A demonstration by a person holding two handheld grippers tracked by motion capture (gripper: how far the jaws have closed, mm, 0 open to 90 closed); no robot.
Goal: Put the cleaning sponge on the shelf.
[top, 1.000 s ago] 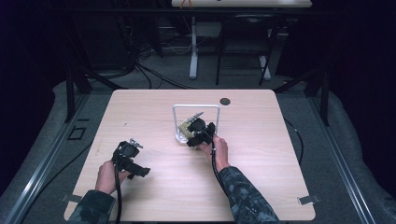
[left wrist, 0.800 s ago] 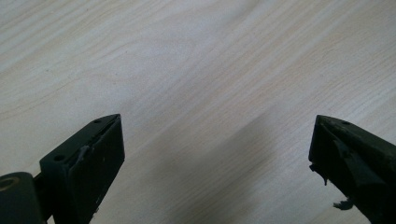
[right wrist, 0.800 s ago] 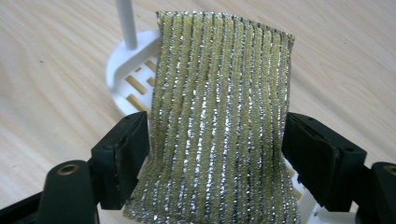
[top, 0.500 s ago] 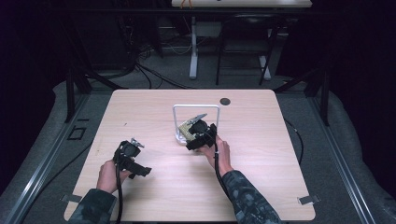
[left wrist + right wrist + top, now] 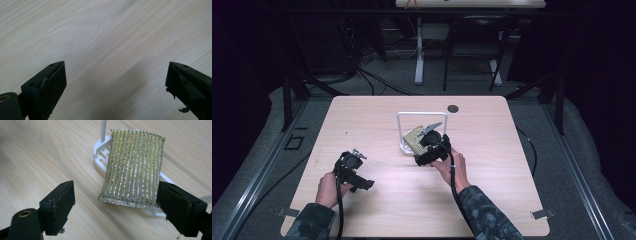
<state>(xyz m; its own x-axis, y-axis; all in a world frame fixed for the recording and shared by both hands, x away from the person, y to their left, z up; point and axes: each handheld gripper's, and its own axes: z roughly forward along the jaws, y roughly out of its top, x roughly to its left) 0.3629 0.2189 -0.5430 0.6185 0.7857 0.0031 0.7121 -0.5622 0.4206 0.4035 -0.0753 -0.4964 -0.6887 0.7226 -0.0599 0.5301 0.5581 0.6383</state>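
A gold and silver striped scouring sponge [image 5: 135, 170] lies across a white slotted holder [image 5: 103, 150] with a white wire frame [image 5: 414, 116]. My right gripper [image 5: 116, 205] stands open just short of the sponge's near edge, jaws wide apart, nothing between them. In the high view the right gripper [image 5: 430, 150] sits right beside the sponge [image 5: 413, 136] near the table's middle. My left gripper [image 5: 354, 172] rests at the front left, held in a hand. Its jaws are spread wide over bare wood [image 5: 107, 50], so the left gripper [image 5: 115, 85] is open and empty.
The light wooden table [image 5: 362, 120] has a small dark round grommet [image 5: 453, 108] at its back edge. Dark floor, cables and desk legs lie beyond the table. Metal rails run along both sides.
The right gripper has shifted slightly toward the front of the table, by the sponge. The left gripper has stayed in place.
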